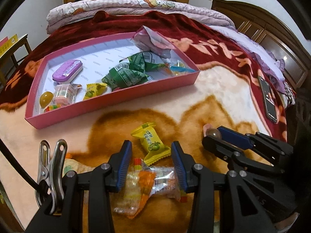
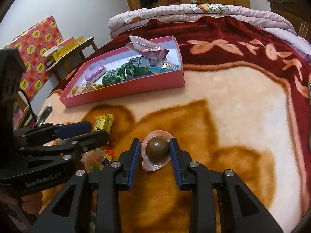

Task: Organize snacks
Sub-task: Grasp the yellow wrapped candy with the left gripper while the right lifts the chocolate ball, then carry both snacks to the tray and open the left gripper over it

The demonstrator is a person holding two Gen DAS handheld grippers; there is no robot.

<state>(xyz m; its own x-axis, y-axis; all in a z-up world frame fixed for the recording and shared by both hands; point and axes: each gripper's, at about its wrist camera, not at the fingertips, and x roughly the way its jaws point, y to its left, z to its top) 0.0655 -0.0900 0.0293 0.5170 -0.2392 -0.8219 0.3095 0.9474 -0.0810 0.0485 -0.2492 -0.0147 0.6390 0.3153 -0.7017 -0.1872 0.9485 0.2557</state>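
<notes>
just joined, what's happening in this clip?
A person with a handheld claw in each hand is sorting snacks on a bed blanket into a pink box, which already holds several packets and a purple tin. The right claw brackets a brown ball snack in a pink wrapper; whether it is gripped is unclear. The left claw is open around a clear candy packet, with a yellow candy just ahead.
</notes>
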